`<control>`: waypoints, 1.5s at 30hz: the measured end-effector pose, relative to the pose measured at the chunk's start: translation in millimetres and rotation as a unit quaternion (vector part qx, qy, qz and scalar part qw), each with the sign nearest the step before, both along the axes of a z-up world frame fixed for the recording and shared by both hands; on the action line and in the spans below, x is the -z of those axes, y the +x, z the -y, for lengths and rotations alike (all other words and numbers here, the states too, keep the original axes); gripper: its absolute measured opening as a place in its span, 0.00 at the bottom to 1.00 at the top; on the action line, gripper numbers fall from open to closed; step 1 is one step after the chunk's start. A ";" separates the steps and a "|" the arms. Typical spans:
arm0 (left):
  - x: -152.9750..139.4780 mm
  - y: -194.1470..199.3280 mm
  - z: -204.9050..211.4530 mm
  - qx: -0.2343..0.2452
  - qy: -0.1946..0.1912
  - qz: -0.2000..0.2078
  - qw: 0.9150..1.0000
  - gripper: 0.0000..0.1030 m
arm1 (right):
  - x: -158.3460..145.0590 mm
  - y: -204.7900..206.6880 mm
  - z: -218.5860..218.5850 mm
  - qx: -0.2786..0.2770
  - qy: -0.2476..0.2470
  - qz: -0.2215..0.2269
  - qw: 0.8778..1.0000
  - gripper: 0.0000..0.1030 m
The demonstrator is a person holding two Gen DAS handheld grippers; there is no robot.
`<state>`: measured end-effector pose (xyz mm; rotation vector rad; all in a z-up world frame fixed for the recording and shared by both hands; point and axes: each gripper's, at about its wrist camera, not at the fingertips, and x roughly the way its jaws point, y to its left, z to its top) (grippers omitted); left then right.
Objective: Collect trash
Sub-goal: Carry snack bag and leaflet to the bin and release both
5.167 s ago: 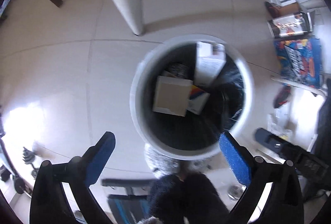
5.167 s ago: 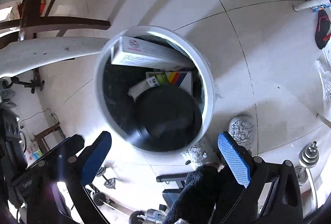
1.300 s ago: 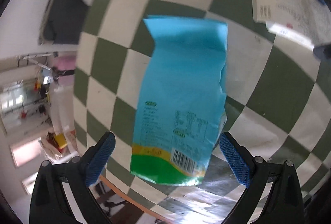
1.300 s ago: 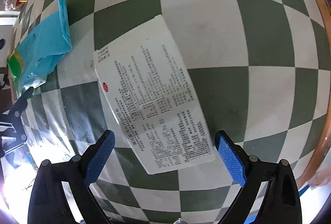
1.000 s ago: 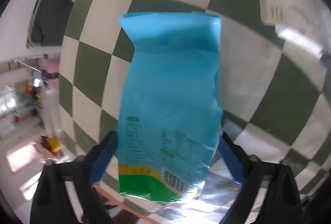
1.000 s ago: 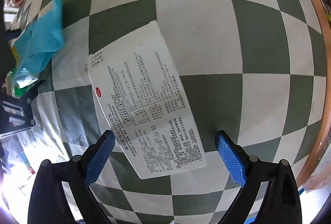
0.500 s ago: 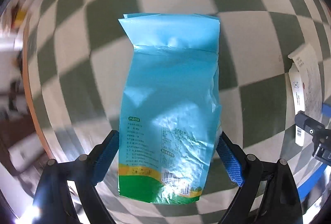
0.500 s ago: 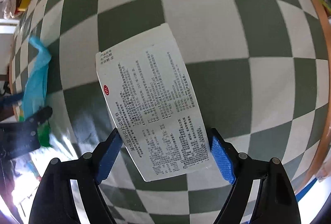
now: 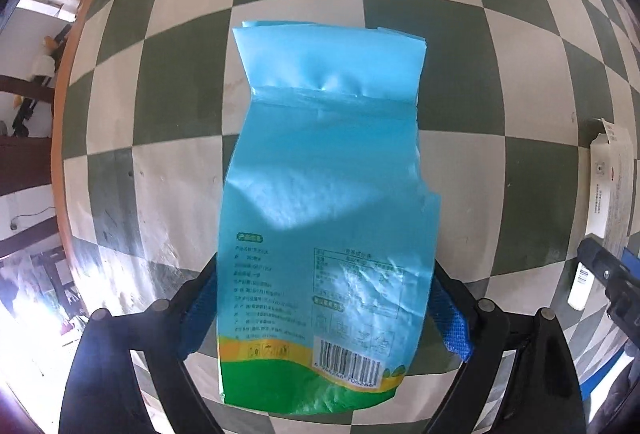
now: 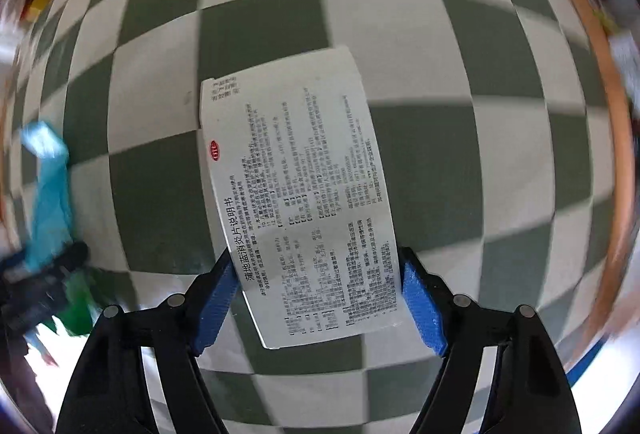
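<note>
Right now the right gripper [image 10: 316,302], jaws just closing in, clasps the white printed cardboard box [image 10: 304,209]; the left gripper [image 9: 326,314] straddles the blue-and-green plastic bag [image 9: 326,201], pads at its edges, grip unclear.

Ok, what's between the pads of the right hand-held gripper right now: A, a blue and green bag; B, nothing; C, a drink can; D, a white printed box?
D: the right wrist view shows the white printed box between the blue pads of the right hand-held gripper, which have just been closing on its sides above the checkered cloth.
</note>
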<state>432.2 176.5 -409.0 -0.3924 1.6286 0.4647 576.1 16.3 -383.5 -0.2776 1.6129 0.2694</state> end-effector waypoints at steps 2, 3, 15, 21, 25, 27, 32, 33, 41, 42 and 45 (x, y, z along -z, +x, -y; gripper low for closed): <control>-0.7 -4.4 -8.2 -0.002 -0.002 0.002 1.000 0.89 | 0.1 -0.8 2.0 0.008 0.015 -0.019 1.000 0.80; 0.2 -5.0 -7.2 -0.002 -0.002 0.003 1.000 0.89 | 0.2 -1.5 1.1 0.003 0.017 -0.025 1.000 0.83; -36.3 -15.3 -28.5 0.008 0.027 0.031 0.999 0.88 | -14.0 -27.4 -24.1 -0.049 0.000 0.040 0.998 0.73; -66.9 -52.6 -24.7 0.001 0.037 0.070 0.997 0.88 | -46.6 -54.1 -15.4 -0.037 0.034 0.060 0.997 0.73; -93.9 -94.1 -22.4 -0.005 0.037 0.106 0.994 0.88 | -76.0 -69.6 -6.6 -0.034 0.055 0.078 0.995 0.73; -106.7 -117.9 -21.0 -0.007 0.037 0.124 0.992 0.88 | -89.3 -97.8 -1.4 -0.028 0.068 0.089 0.993 0.73; -138.9 -187.1 -13.9 -0.010 0.030 0.175 0.984 0.88 | -113.2 -173.3 19.9 -0.006 0.106 0.103 0.989 0.73; -145.4 -206.3 -12.5 -0.009 0.027 0.187 0.982 0.88 | -117.1 -186.6 18.7 -0.003 0.112 0.108 0.988 0.73; -147.6 -342.2 6.9 0.001 -0.004 0.215 0.977 0.88 | -151.2 -343.4 42.2 0.023 0.151 0.147 0.977 0.73; -143.8 -362.3 10.5 0.000 -0.012 0.211 0.978 0.88 | -153.1 -374.3 48.0 0.027 0.154 0.145 0.977 0.73; -128.6 -412.4 21.3 -0.001 -0.034 0.191 0.981 0.88 | -144.9 -442.4 59.1 0.024 0.154 0.128 0.979 0.73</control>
